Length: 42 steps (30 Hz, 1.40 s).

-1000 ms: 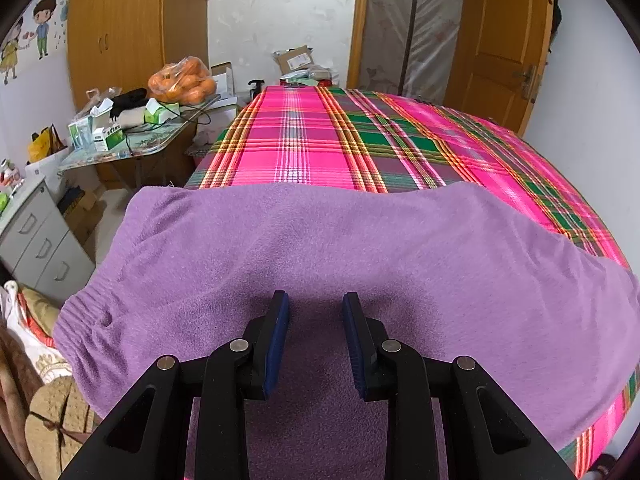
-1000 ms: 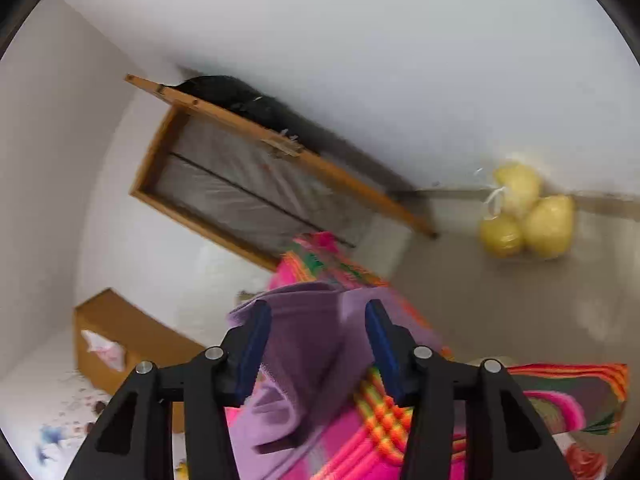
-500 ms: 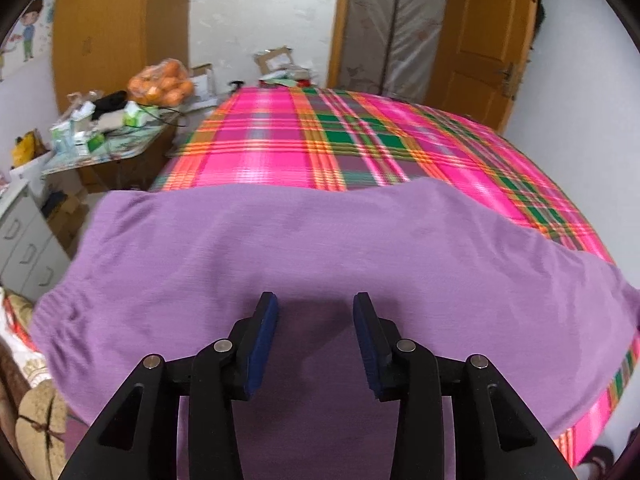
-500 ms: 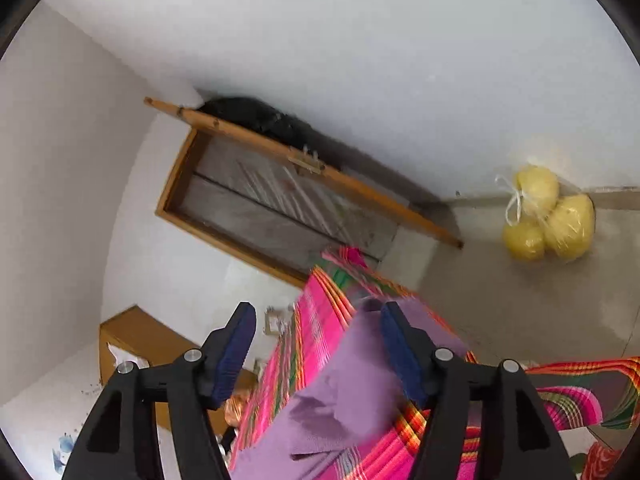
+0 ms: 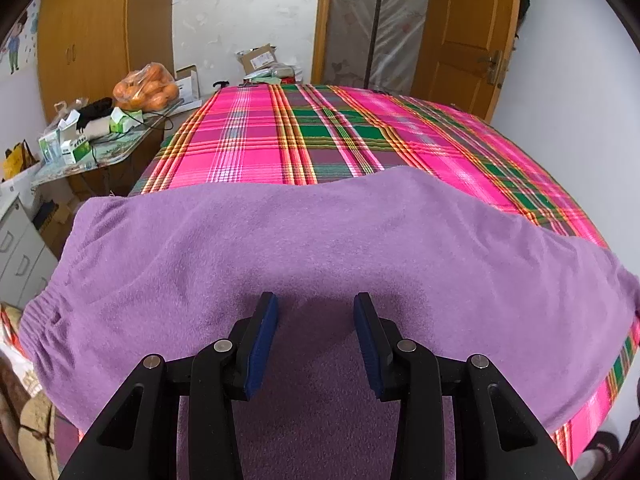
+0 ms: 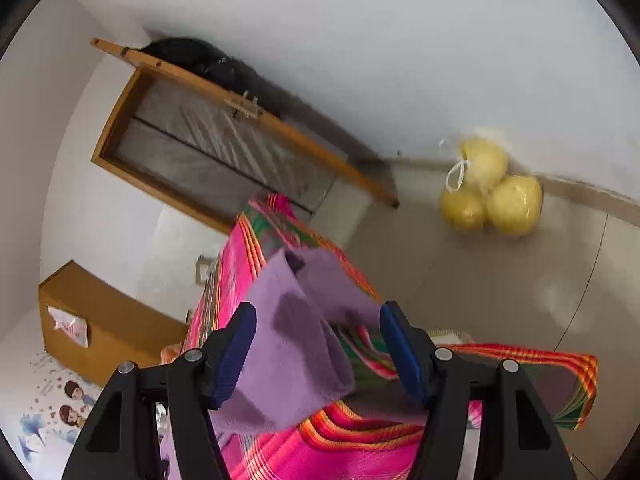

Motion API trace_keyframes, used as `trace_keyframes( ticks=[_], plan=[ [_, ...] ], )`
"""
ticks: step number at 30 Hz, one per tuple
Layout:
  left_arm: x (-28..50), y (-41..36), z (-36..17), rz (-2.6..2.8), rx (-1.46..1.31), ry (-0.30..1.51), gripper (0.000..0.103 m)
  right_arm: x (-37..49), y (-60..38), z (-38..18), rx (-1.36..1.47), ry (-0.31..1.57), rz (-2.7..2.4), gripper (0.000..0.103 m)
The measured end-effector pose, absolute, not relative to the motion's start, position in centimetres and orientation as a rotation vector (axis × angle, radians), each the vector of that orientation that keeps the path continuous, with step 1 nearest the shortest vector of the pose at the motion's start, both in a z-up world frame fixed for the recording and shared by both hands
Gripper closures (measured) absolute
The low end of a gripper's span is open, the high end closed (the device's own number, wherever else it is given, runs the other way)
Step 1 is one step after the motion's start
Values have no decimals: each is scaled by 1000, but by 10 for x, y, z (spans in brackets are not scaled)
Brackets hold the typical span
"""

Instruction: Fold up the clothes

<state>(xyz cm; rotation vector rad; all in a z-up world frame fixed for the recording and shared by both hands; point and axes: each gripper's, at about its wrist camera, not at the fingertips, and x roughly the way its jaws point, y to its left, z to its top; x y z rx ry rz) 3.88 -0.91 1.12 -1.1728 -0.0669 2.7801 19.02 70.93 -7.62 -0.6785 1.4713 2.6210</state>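
A pair of purple fleece trousers (image 5: 320, 240) lies flat across the near end of the bed's pink plaid sheet (image 5: 320, 140), with the elastic waistband at the left. My left gripper (image 5: 315, 304) hovers just over the middle of the trousers, open, with only flat cloth below the jaws. In the right wrist view, which is rolled sideways, the purple leg end (image 6: 288, 320) lies on the sheet (image 6: 360, 428). My right gripper (image 6: 318, 312) stands wide open around that end, and its pads do not press on the cloth.
A side table at the bed's left carries a bag of oranges (image 5: 146, 88) and small boxes (image 5: 76, 148). Grey drawers (image 5: 20, 248) stand at the near left. A wooden door (image 5: 460, 40) is at the back right. A bag of yellow fruit (image 6: 492, 196) sits on the floor.
My left jaws have spread wider over the trousers. The right jaws have opened fully; the purple leg end that hung between them has dropped onto the sheet, and the right gripper has tipped down toward it.
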Motion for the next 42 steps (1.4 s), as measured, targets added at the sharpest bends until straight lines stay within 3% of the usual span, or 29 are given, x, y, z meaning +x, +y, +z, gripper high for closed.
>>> trace_keyframes(
  ticks=[9, 14, 24, 29, 33, 35, 42],
  plan=[
    [39, -10, 11, 2791, -1183, -53, 62, 195, 691, -58, -712, 1283, 2682, 86],
    [42, -7, 13, 2783, -1178, -62, 62, 194, 685, -43, -732, 1152, 2661, 90],
    [51, 22, 21, 2675, -1119, -53, 62, 130, 691, 42, -699, 1088, 2828, 94],
    [56, 40, 28, 2627, -1077, -46, 62, 135, 691, 90, -531, 989, 2923, 94],
    [58, 61, 27, 2545, -1064, -18, 62, 130, 724, 48, -645, 1085, 2755, 94],
    [60, 71, 26, 2511, -1060, 7, 62, 132, 746, 14, -701, 1162, 2636, 102],
    [67, 88, 28, 2465, -1034, 30, 62, 153, 794, -62, -757, 1365, 2441, 101]
  ],
)
